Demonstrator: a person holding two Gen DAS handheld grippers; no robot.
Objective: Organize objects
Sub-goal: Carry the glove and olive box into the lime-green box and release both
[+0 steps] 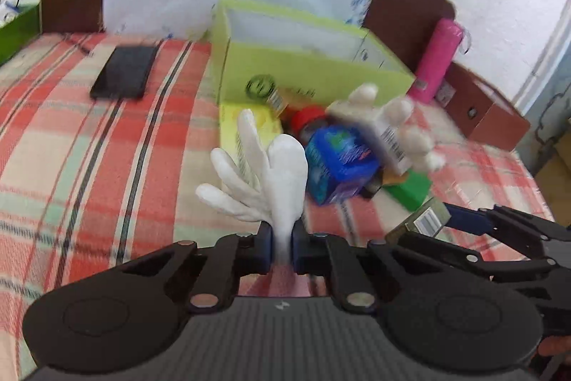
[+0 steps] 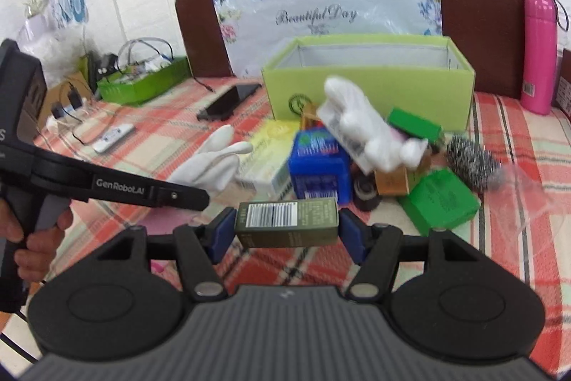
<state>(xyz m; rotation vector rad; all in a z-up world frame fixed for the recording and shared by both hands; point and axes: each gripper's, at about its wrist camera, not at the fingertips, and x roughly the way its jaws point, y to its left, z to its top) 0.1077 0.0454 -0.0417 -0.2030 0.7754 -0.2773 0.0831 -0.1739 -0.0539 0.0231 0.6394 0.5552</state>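
1. Both grippers carry something: the left gripper (image 1: 282,249) has its jaws pressed together on the cuff of a white glove (image 1: 264,177), whose fingers fan upward, while the right gripper (image 2: 287,231) pinches an olive-green carton (image 2: 287,224) crosswise by its two ends.
2. Pinching the cuff likely lets the limp glove hang free; the end-to-end hold keeps the carton level.
3. Beyond them, on the plaid cloth (image 1: 107,145), the remaining clutter sits heaped just in front of the lime-green box (image 2: 367,77): a blue box (image 2: 317,163), a bag of cotton balls (image 2: 360,134), green packets.
4. That box stands open-topped and looks empty, probably the destination; its near wall must be cleared from above.
5. Open cloth lies left, apart from a phone (image 1: 125,70); a pink flask (image 2: 540,52) stands at the box's right.
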